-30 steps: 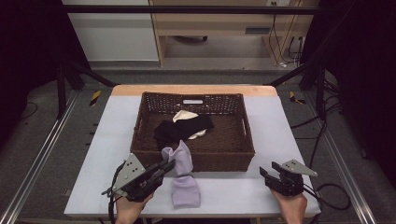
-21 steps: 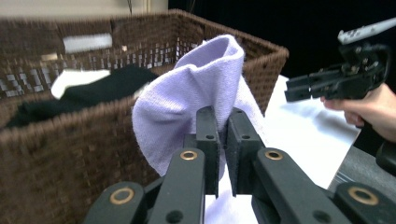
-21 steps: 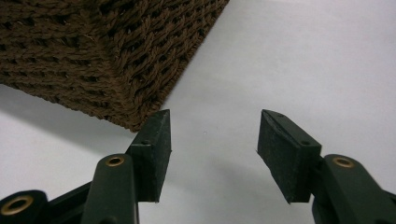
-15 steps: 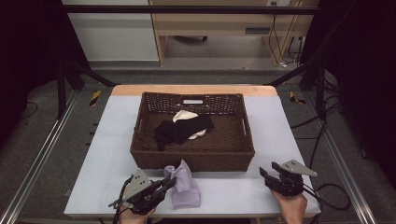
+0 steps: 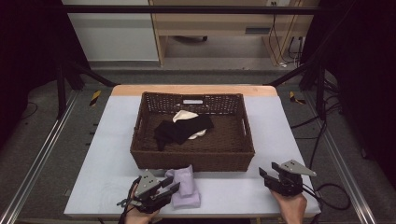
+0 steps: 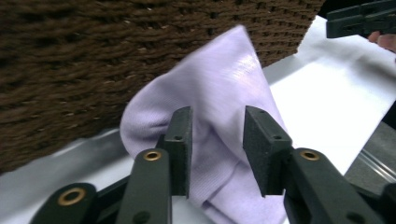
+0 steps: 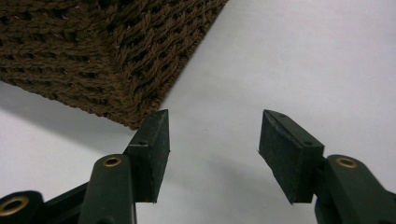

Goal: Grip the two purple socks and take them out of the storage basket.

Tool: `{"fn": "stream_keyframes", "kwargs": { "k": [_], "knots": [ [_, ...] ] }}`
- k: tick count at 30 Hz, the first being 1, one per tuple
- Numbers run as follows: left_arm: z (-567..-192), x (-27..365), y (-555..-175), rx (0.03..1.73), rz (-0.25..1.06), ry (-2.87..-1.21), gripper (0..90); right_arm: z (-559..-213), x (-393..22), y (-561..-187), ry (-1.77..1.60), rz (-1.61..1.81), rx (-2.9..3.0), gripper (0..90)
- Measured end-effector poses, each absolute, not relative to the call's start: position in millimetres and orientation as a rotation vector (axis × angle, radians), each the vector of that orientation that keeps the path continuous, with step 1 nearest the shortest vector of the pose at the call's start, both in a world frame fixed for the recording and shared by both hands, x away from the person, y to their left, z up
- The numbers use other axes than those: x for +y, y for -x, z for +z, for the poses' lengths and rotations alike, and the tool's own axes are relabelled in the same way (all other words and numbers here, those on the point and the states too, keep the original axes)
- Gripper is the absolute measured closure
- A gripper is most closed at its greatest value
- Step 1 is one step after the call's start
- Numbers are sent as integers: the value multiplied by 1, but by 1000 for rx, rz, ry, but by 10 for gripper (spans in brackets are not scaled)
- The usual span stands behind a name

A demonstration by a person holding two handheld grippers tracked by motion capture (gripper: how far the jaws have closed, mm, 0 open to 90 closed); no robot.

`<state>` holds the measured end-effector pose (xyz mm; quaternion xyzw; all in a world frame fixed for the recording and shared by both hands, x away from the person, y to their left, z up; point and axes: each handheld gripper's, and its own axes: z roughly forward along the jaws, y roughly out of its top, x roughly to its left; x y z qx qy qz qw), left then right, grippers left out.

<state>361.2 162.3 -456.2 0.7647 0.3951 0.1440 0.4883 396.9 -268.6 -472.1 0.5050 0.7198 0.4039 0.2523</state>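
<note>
A lavender cloth (image 5: pixel 185 186) lies bunched on the table just in front of the brown wicker basket (image 5: pixel 191 156). Its upper end (image 6: pixel 219 88) leans against the basket wall (image 6: pixel 70 56). My left gripper (image 5: pixel 172 185) sits low at the cloth's left. Its jaws (image 6: pixel 217 140) have just been opening and now stand apart, with the cloth loose between them. My right gripper (image 5: pixel 267 171) rests at the table's front right, near the basket's corner (image 7: pixel 93 46). Its jaws (image 7: pixel 212 135) have just been opening too, and nothing is between them.
Inside the basket lie a black garment (image 5: pixel 180 130) and a white cloth (image 5: pixel 184 115). The pale table top (image 5: pixel 112 154) ends close behind both hands. The right gripper (image 6: pixel 359 21) shows far off in the left gripper view. Cables (image 5: pixel 327 191) trail off the right edge.
My left gripper came down with the raised end of the lavender cloth to the table in front of the basket, and its jaws parted. The right hand stayed put.
</note>
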Motion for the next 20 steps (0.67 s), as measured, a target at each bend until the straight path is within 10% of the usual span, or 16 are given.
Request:
{"fn": "stream_keyframes", "kwargs": {
  "k": [6, 20],
  "knots": [
    [-451, 176, -357, 1004, 412, -1828, 408, -472, -269, -397, -1374, 1097, 1954, 427],
    [-463, 224, -364, 1179, 569, -1770, 305, -472, -271, -396, -1378, 1095, 1938, 417]
  ]
}}
